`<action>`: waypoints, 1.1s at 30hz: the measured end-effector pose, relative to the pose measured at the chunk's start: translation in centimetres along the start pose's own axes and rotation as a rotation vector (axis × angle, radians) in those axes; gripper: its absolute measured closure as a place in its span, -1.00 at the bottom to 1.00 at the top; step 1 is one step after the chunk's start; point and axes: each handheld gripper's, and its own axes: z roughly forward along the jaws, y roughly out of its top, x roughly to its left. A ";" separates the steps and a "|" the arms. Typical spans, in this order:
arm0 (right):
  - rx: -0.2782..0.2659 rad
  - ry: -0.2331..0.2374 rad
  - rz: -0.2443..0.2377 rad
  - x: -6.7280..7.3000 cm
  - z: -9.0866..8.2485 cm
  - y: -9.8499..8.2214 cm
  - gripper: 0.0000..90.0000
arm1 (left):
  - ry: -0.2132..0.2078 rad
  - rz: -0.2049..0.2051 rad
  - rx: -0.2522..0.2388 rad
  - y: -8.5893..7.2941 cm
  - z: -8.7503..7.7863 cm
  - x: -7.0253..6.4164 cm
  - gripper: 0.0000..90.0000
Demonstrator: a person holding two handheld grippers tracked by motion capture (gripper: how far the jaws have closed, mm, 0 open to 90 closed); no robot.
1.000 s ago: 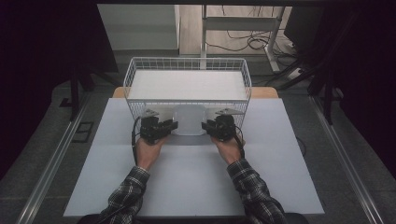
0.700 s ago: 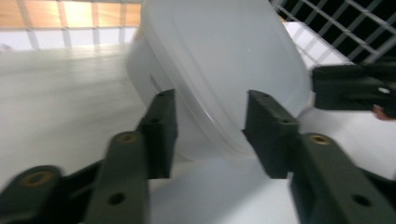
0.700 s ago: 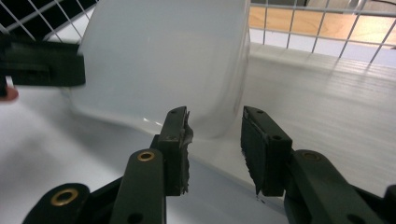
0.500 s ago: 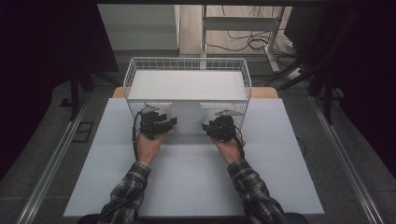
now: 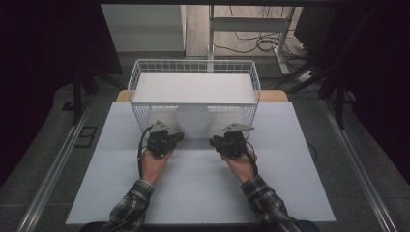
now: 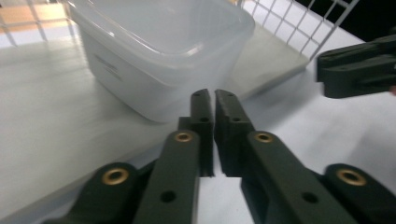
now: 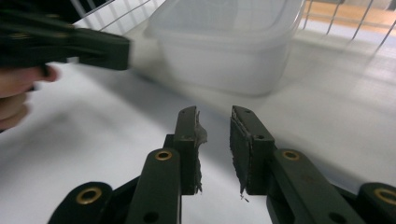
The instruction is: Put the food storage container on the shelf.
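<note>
A translucent white lidded container (image 5: 192,121) (image 6: 159,51) (image 7: 224,42) stands on the table just in front of the wire basket (image 5: 193,64). My left gripper (image 5: 179,137) (image 6: 214,95) lies low to the container's left. Its jaws have just closed and stand shut with nothing between them. My right gripper (image 5: 213,141) (image 7: 215,112) is on the container's right. Its jaws have just been closing, but a narrow gap remains and holds nothing. Both point inward toward each other, short of the container. Each gripper's camera also catches the other: the right gripper (image 6: 357,70), the left gripper (image 7: 70,46).
The white table (image 5: 203,193) spreads wide around both hands. The basket holds a flat white panel (image 5: 193,88). Dark floor, table rails and cables lie beyond the table edges.
Both hands have drawn back a little toward the person, away from the container. The container now shows plainly between the two grippers.
</note>
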 end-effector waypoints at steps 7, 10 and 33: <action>0.017 0.052 -0.007 0.8 -2.5 -1.5 0.45 | 0.010 -0.021 0.032 0.3 1.8 0.7 1.00; 0.016 0.063 -0.007 1.1 -3.3 -1.7 0.42 | 0.022 -0.030 0.037 0.5 2.2 0.9 1.00; 0.025 0.065 -0.035 1.8 -6.0 -3.0 0.29 | 0.031 -0.016 0.028 1.1 1.7 0.8 0.31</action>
